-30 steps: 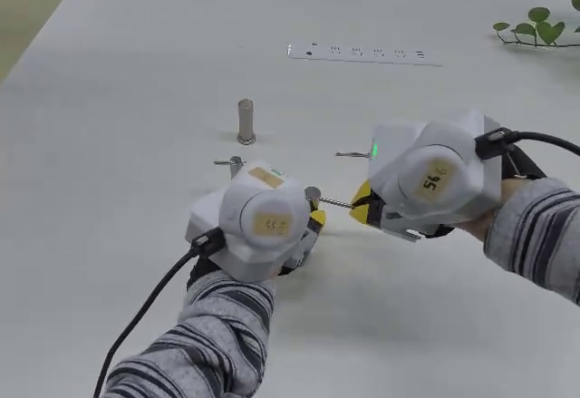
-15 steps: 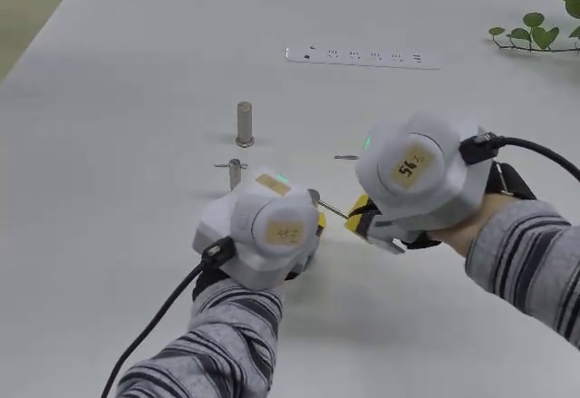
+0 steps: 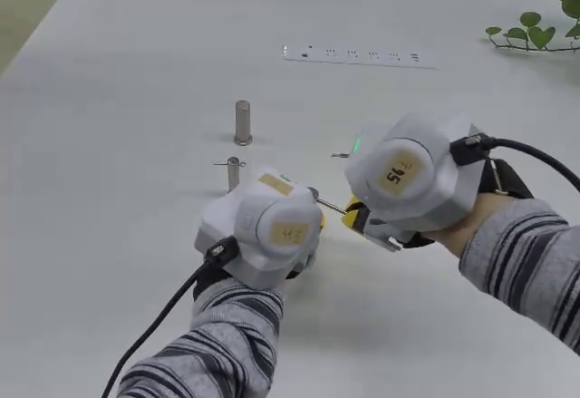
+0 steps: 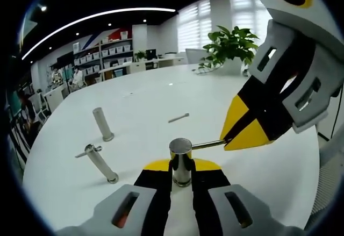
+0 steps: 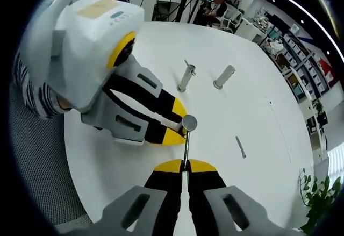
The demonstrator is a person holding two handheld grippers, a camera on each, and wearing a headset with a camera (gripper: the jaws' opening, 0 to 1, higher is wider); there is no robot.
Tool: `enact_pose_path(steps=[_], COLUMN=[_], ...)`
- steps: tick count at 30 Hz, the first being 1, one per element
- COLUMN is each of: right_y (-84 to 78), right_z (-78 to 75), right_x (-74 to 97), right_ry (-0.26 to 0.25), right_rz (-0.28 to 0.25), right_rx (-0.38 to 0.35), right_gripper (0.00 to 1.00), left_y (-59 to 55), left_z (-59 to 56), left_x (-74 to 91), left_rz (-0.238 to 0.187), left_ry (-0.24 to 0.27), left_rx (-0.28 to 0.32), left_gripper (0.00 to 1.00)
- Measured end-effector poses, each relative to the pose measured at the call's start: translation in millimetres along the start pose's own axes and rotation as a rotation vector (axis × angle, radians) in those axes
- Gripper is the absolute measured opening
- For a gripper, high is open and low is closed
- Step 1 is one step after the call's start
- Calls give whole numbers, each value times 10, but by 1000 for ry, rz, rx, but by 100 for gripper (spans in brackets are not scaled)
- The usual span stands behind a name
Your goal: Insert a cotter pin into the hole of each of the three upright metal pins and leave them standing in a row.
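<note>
The nearest metal pin (image 4: 181, 149) of three is clamped upright by the closed left gripper (image 4: 181, 169), while of three cotter pins one cotter pin (image 5: 186, 142) is pinched by the closed right gripper (image 5: 185, 166) at that pin's head, one is lodged through the middle pin (image 3: 234, 177), and a loose cotter pin (image 3: 340, 155) is left on the table (image 3: 109, 144).

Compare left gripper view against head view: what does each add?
Left gripper view adds the left gripper clamped on the held metal pin, plus office shelving. Head view adds the power strip and a striped sleeve. Both show the right gripper holding a cotter pin at that pin's head, the bare metal pin, the pin already fitted, and a loose cotter pin.
</note>
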State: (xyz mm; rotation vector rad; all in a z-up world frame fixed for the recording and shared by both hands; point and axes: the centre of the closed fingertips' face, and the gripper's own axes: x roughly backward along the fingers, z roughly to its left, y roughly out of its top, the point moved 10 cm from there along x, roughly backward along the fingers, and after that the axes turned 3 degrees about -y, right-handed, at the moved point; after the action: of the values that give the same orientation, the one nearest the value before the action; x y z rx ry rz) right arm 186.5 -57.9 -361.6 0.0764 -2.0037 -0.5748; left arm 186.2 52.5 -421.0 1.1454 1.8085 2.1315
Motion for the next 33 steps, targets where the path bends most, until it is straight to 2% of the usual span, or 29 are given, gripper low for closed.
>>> enact_pose_path(steps=[13, 16, 23, 28, 33], right_y=[42, 104, 113, 119, 78], right_z=[-23, -20, -23, 3, -20], right_x=[-71, -72, -90, -32, 39], right_ry=[0, 0, 12, 22, 29], right_rz=[-42, -59, -99, -138, -126], right_rx=[21, 34, 48, 65, 46], right_gripper=[0, 0, 0, 4, 7], left_y=[-3, -4, -6, -6, -5], left_z=[-10, -8, -12, -12, -13], left_x=[0, 1, 1, 0, 1], left_rz=[0, -1, -1, -2, -3], left_ry=[-1, -3, 2, 2, 3], left_rx=[-1, 5, 7, 10, 10], left_gripper=[10, 10, 10, 10, 10])
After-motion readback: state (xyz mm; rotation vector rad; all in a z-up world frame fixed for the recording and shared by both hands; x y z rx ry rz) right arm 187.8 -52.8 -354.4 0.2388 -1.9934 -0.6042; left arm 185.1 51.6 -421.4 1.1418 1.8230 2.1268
